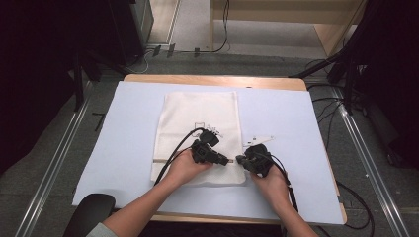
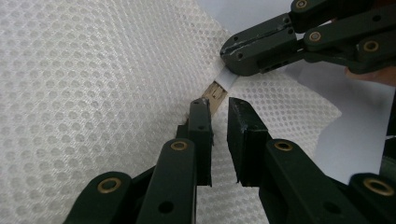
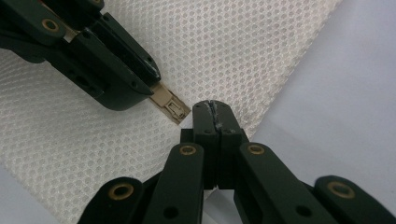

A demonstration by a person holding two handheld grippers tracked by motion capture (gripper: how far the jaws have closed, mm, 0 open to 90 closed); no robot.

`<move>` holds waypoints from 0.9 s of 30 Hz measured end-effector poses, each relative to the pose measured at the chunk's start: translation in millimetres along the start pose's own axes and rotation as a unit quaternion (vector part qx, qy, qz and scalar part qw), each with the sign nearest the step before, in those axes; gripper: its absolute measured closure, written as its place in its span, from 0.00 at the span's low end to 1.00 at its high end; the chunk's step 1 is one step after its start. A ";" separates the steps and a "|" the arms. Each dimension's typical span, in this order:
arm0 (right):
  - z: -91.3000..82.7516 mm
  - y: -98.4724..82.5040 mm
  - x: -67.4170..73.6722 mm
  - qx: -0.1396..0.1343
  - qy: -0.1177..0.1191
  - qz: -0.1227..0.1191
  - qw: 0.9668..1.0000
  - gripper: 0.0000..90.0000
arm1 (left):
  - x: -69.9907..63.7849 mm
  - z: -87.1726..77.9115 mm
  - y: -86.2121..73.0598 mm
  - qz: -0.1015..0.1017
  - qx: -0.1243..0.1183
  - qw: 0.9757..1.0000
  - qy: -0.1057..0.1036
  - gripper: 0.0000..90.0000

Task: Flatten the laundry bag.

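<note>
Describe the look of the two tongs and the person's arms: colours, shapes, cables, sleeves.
Both the left tongs and the right tongs are matte black, built of jointed link bars with brass-coloured rivets and two flat, blocky jaws. A black cable trails from the left one. The forearms are bare; a pale grey-green sleeve edge shows at the left elbow.

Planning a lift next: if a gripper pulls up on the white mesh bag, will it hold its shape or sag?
The mesh bag would probably sag: it is thin netting lying flat. It likely weighs little. Its edges might drag on the blue sheet.
</note>
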State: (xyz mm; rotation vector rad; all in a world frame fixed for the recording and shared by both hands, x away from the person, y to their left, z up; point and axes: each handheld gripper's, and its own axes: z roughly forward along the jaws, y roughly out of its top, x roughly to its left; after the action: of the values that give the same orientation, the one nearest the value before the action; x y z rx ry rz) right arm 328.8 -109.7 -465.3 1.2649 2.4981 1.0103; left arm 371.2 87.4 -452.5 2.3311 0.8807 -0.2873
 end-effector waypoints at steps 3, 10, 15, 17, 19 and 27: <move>0.1 -0.1 0.3 -0.001 0.000 0.000 1.000 1.00 | -0.6 2.4 0.9 -0.003 0.000 1.000 -0.005 0.90; 0.2 -0.5 0.4 -0.002 -0.001 -0.004 1.000 1.00 | 3.2 -3.6 1.5 -0.017 0.001 1.000 -0.006 0.87; 0.2 -0.6 0.4 -0.003 0.000 -0.004 1.000 1.00 | 9.3 -6.0 1.3 -0.031 0.004 0.999 -0.003 0.85; 0.1 -0.5 0.6 -0.002 -0.001 -0.004 1.000 1.00 | 8.6 -5.2 1.5 -0.030 0.004 1.000 0.001 0.83; 0.2 -0.4 1.0 -0.002 -0.002 -0.003 1.000 1.00 | 8.4 -4.5 2.2 -0.039 0.000 0.999 0.005 0.80; 0.0 -0.7 1.1 -0.002 -0.003 -0.003 1.000 1.00 | 14.0 0.8 3.7 -0.062 -0.001 0.998 -0.017 0.81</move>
State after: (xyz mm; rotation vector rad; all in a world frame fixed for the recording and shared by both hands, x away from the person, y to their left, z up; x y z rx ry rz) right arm 327.7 -109.1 -465.6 1.2566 2.4925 1.0089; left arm 384.2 92.0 -457.0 2.2670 1.0096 -0.3762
